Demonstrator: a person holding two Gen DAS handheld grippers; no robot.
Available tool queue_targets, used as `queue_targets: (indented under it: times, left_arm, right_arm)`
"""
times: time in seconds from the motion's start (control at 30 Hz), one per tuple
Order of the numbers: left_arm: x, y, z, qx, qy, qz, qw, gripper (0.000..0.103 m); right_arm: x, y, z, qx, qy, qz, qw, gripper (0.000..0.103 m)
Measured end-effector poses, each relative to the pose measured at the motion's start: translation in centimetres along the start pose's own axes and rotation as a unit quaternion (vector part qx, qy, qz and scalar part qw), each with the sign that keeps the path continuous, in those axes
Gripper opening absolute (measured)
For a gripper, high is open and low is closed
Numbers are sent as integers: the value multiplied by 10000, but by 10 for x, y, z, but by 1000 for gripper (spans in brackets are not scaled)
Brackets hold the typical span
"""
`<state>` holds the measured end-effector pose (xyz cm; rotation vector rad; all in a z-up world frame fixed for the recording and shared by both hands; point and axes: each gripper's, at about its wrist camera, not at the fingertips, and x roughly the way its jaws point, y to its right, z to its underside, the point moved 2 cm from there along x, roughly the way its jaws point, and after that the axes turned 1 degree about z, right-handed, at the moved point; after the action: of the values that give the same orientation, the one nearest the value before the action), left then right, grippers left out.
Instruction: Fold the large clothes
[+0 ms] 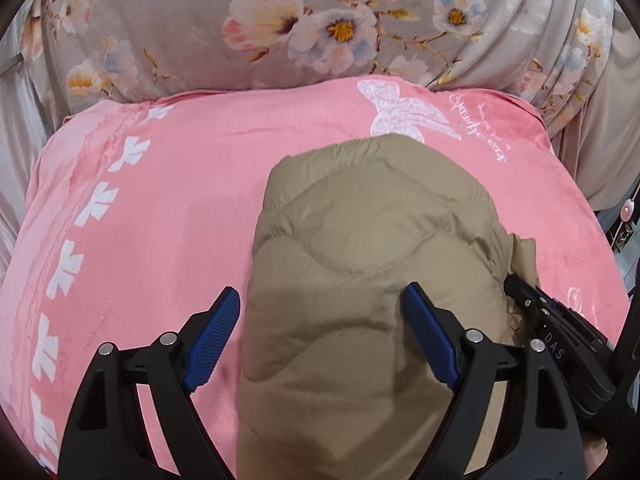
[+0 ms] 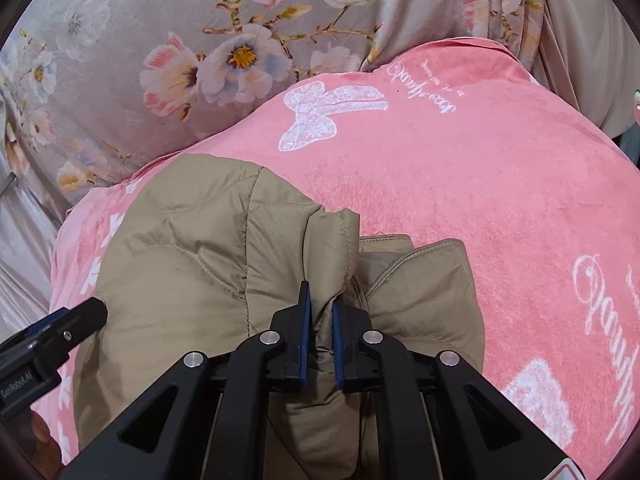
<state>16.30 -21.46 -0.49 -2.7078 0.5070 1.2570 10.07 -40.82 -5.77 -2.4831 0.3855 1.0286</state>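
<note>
A tan quilted jacket (image 1: 372,240) lies folded into a bundle on a pink blanket (image 1: 168,200). My left gripper (image 1: 320,308) is open, its blue pads (image 1: 212,340) spread over the bundle's left edge, holding nothing. In the right wrist view my right gripper (image 2: 320,316) is shut on a raised fold of the jacket (image 2: 192,264) at the bundle's right side. The left gripper's black tip (image 2: 80,316) shows at the left edge of that view, and the right gripper's body (image 1: 560,328) shows at the right of the left wrist view.
The pink blanket (image 2: 480,184) has white butterfly and script prints and covers the surface. Behind it lies grey floral bedding (image 1: 280,20), also in the right wrist view (image 2: 160,60). A beige cloth (image 1: 608,140) hangs at the right.
</note>
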Motion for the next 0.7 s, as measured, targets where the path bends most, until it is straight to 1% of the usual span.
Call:
queue_targets:
  times: [0.23, 0.5, 0.7]
  left_arm:
    - [23, -1, 8, -70, -39, 8, 10000, 83]
    - [46, -7, 15, -252, -77, 100, 9996, 90]
    - [55, -2, 19, -194, 32, -5, 9998, 92]
  right_arm:
    - [26, 5, 1, 59, -147, -130, 9998, 10]
    - [45, 10, 4, 129, -231, -317, 9991, 11]
    - [57, 13, 6, 186, -251, -376, 9988, 11]
